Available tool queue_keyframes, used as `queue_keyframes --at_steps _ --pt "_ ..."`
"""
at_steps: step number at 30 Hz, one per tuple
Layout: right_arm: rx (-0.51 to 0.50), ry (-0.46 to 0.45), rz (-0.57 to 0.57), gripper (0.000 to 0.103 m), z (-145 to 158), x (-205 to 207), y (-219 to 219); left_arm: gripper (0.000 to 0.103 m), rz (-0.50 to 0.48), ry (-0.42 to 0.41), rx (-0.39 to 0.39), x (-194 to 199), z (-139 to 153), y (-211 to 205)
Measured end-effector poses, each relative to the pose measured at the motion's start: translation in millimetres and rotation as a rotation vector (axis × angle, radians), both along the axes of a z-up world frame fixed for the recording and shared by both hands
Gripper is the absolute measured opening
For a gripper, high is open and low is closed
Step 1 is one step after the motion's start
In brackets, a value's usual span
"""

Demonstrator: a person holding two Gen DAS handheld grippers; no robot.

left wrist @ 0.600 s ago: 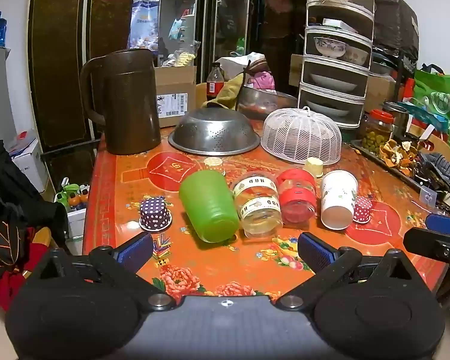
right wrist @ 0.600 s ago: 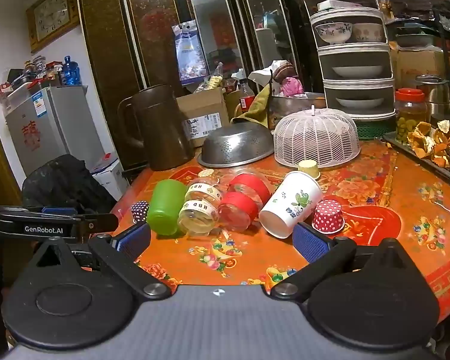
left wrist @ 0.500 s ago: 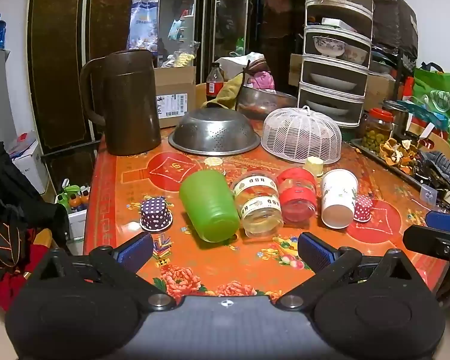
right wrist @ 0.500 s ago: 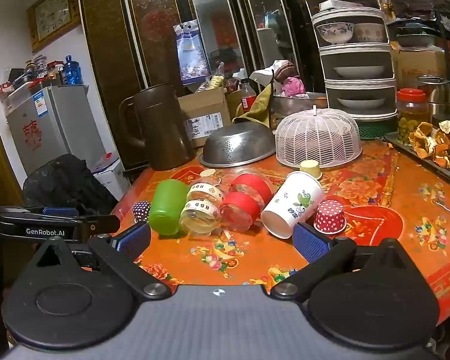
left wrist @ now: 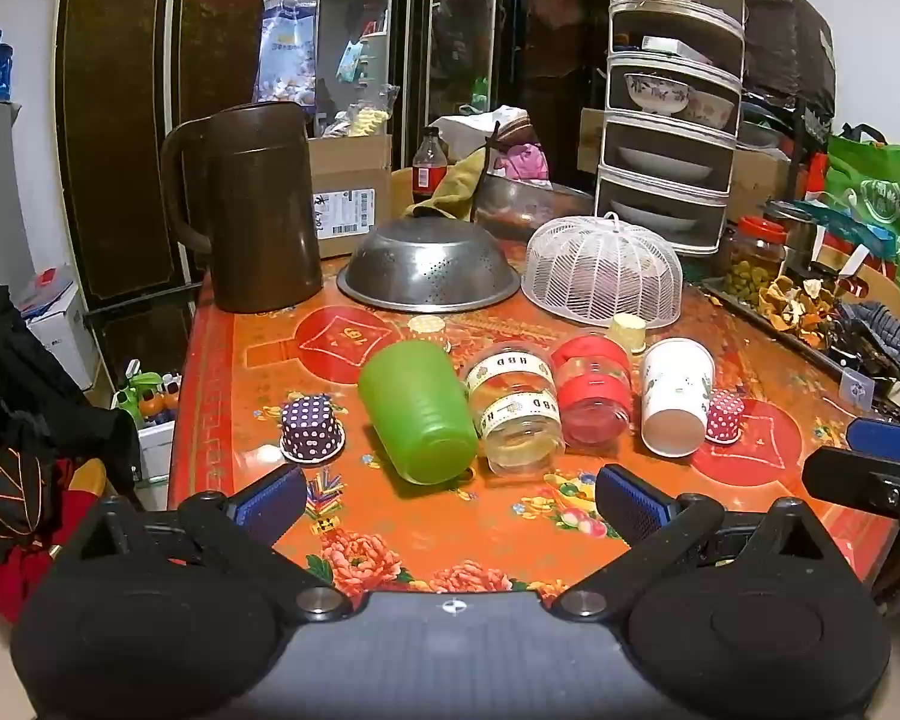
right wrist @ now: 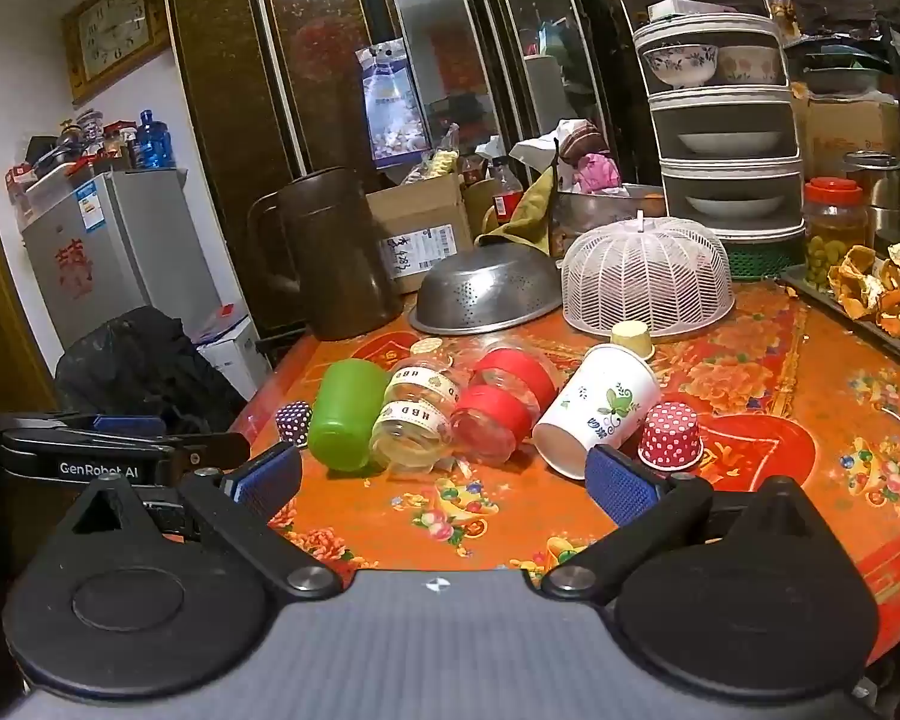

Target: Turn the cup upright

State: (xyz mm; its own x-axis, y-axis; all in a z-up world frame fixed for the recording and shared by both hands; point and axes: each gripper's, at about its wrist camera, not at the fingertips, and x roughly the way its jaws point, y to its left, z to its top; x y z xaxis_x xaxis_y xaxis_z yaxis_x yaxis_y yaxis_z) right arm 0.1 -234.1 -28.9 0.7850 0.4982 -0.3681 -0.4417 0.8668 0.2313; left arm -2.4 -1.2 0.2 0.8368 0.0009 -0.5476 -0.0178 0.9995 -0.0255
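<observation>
Nothing much has moved since a moment ago; our view has only crept a tiny bit closer. We hold both tools back from the cups, fingers wide apart and empty: the left gripper (left wrist: 450,495) and the right gripper (right wrist: 444,480). On the table (left wrist: 240,348), the green cup (left wrist: 417,411) lies on its side, in front of the metal bowl (left wrist: 429,270). Its long way points toward our left gripper, which is nearer. Only the right view shows leaves on the white paper cup (right wrist: 597,405), and maybe its open mouth faces us.
</observation>
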Motion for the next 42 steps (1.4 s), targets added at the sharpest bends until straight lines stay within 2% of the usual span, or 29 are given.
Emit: queue_keyframes --at_steps 42 --pt "0.000 0.013 0.006 0.102 -2.4 -1.7 -1.6 0.103 0.004 0.016 0.004 -1.8 -0.5 -2.8"
